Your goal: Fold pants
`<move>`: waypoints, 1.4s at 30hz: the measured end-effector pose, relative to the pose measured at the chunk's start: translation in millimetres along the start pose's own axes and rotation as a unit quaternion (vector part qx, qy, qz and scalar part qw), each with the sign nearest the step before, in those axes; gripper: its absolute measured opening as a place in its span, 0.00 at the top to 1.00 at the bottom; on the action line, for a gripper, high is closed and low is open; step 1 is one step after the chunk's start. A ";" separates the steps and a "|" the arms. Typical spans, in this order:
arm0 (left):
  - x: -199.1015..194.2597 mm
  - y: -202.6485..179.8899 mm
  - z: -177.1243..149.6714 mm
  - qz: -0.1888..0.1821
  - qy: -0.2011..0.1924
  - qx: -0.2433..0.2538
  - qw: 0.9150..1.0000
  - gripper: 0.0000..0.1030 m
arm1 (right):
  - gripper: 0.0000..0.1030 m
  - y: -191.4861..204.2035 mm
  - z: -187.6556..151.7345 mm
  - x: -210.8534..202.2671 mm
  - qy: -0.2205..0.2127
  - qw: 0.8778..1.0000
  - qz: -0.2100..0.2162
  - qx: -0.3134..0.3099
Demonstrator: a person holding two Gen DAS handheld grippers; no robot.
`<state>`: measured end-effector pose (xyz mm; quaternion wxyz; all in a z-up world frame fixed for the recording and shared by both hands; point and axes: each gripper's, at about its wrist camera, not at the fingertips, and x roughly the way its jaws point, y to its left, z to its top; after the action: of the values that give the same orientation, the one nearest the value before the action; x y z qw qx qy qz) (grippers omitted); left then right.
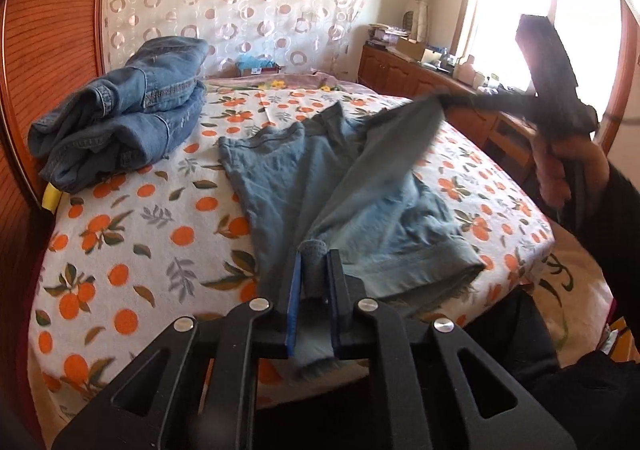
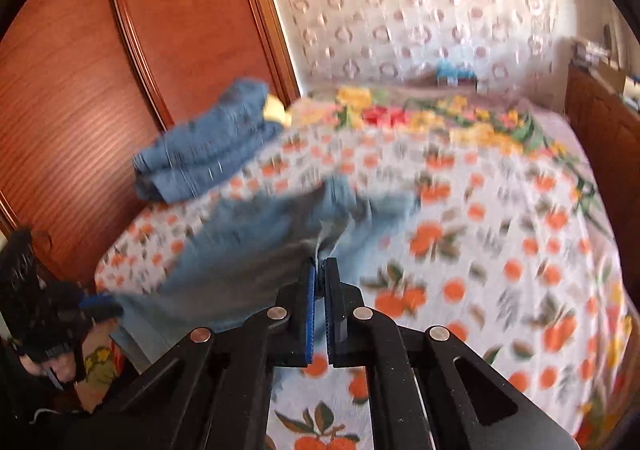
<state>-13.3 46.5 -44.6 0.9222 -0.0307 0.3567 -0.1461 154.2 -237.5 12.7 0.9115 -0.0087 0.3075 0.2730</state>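
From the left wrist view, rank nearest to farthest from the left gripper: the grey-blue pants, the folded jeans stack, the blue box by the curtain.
1. Grey-blue pants, clamped in the left gripper.
2. Folded jeans stack, far left on the bed.
3. Blue box, farthest, against the curtain.

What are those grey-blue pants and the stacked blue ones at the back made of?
The grey-blue pants look like thin, soft matte woven cloth, perhaps cotton: they drape and wrinkle loosely. The stacked pants look like denim: thicker folds, faded blue, visible seam stitching.
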 end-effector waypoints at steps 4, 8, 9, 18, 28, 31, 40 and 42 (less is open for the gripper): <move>-5.6 -2.3 -8.6 -0.011 0.005 -0.013 1.000 0.89 | 0.96 16.8 32.1 3.8 -0.011 0.999 0.002 -0.032; -8.0 -5.9 -13.7 -0.015 0.006 -0.017 1.000 0.89 | 0.96 44.2 56.5 38.0 0.001 0.998 0.008 -0.069; -7.8 -6.0 -14.3 -0.014 0.006 -0.017 1.000 0.89 | 0.96 51.2 61.5 52.7 0.008 0.997 0.008 -0.079; -9.5 2.8 -21.7 0.000 0.003 -0.028 1.000 0.89 | 0.96 103.5 76.8 146.4 0.052 0.991 0.032 -0.122; -8.3 4.4 -24.6 -0.009 0.012 -0.036 0.999 0.89 | 0.87 103.6 81.9 179.4 0.065 0.992 0.037 -0.100; -9.2 6.2 -26.1 -0.008 0.014 -0.035 0.999 0.89 | 0.85 98.7 77.0 160.4 0.054 0.994 0.026 -0.091; -13.8 11.0 -28.1 -0.009 0.011 -0.031 0.999 0.89 | 0.85 69.4 -2.8 63.0 0.029 0.995 0.008 -0.094; -11.7 9.7 -28.5 -0.002 0.014 -0.025 1.000 0.89 | 0.85 62.4 -24.0 52.2 0.033 0.995 0.008 -0.090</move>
<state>-38.2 60.6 -59.8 0.9157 -0.0522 0.3733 -0.1394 144.1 -163.2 -26.8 0.8941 -0.0974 0.3119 0.3063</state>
